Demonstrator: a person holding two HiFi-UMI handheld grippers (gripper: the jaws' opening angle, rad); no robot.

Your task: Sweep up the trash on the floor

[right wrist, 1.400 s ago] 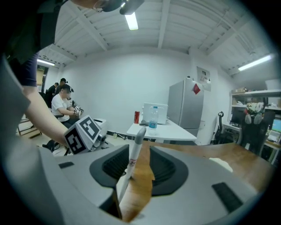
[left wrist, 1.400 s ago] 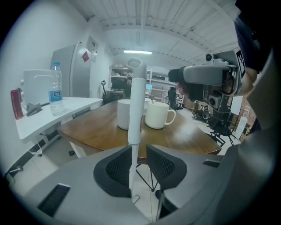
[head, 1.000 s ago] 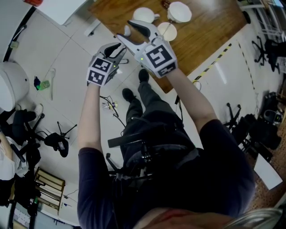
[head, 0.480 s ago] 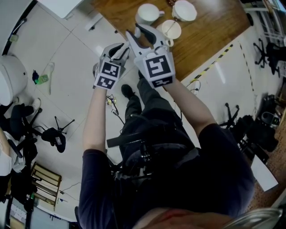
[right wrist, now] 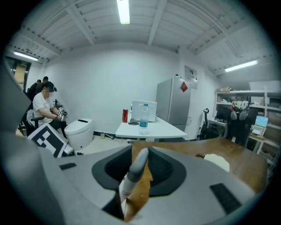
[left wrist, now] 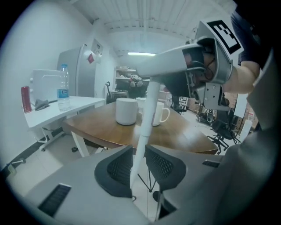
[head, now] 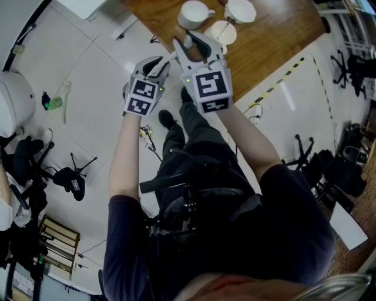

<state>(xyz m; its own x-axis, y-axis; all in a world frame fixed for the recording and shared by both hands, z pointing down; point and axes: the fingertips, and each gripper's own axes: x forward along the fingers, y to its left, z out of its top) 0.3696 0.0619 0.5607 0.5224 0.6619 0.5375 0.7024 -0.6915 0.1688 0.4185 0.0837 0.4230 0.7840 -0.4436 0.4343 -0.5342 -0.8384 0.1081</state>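
Jaws of left gripper (left wrist: 138, 163), right gripper (right wrist: 139, 166) clamp white pole (left wrist: 148, 110).

Three mugs (head: 192, 13) on wooden table (head: 282, 35), top of head view. Left gripper (head: 154, 63) just left of right gripper (head: 192, 44), both near table's edge (right one over it). Long handle (left wrist: 147, 114) between both pairs of jaws. Bottle (head: 54, 104) on floor (head: 94, 70), far left.
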